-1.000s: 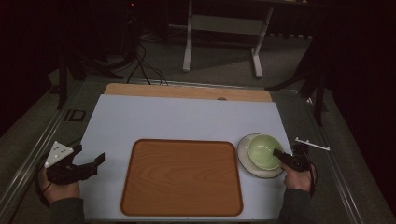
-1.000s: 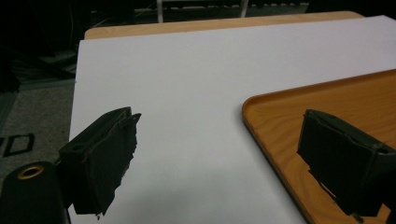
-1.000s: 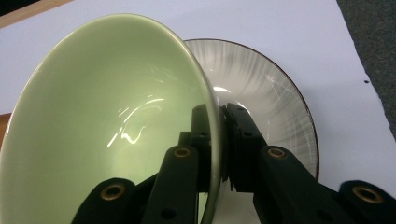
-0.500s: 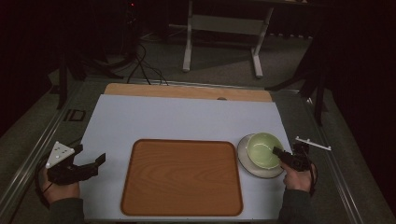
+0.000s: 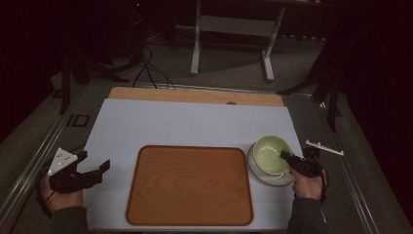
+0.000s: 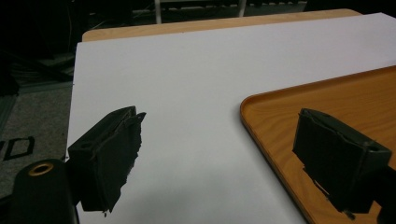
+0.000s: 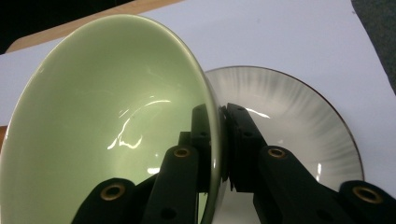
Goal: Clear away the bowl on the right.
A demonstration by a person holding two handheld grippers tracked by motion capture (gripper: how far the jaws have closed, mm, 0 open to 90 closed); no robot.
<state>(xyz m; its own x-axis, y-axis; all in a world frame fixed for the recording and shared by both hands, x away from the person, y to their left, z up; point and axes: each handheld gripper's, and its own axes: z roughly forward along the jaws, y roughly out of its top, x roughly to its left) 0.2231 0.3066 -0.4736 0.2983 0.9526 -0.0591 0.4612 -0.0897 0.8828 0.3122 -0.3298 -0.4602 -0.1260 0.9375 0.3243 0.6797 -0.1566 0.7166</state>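
One green bowl [image 7: 112, 121], pinched at its rim by your right gripper [image 5: 291, 160], has just tipped up off the white plate [image 7: 299, 116], bound perhaps for the tray [image 5: 190, 185]; your left gripper [image 5: 92, 168] waits open.

the left hand [image 5: 61, 195] is resting at the near left of the high view, its forearm coming in from the bottom edge. it is holding the left gripper [image 5: 92, 164] roughly level, pointing up and to the right in that view, with the grey three-cornered plate sitting on top. in the left gripper view its two black jaws are standing wide apart with nothing between them. the right hand [image 5: 306, 184] is sitting at the near right, forearm coming up from the bottom edge, and is aiming the right gripper [image 5: 284, 155] up and to the left. in the right gripper view its jaws are standing close together, pinching.
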